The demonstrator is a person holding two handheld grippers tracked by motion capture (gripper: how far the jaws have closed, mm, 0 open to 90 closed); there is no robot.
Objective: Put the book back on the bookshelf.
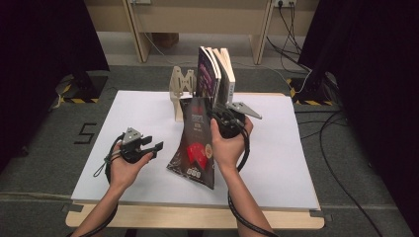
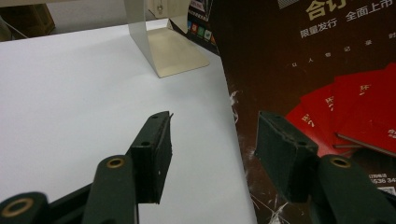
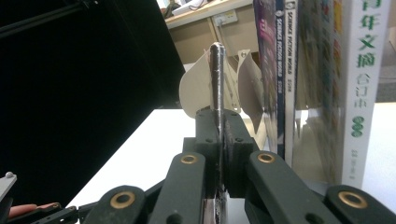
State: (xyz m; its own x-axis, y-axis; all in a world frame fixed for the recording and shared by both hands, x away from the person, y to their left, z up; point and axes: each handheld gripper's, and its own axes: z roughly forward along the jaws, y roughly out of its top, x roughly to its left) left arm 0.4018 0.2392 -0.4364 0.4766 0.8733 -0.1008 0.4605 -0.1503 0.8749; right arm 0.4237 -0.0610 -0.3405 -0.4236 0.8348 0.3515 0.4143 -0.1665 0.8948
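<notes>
Blue spine (image 3: 279,70) among standing books reads "SCIENCE FICTION WORLD".

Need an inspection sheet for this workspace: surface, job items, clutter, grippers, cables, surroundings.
Surface: white sheet on a wooden table.
Job's things: dark magazine held tilted, lower edge on the sheet; upright books against a metal bookend.
Clutter: nothing seen.
Grippers: right hand-held gripper clamped on the magazine's edge; left hand-held gripper open beside it, holding nothing.
Cables: black cables trail from both grippers; more on the floor at right.
Surroundings: black curtains, grey floor.
</notes>
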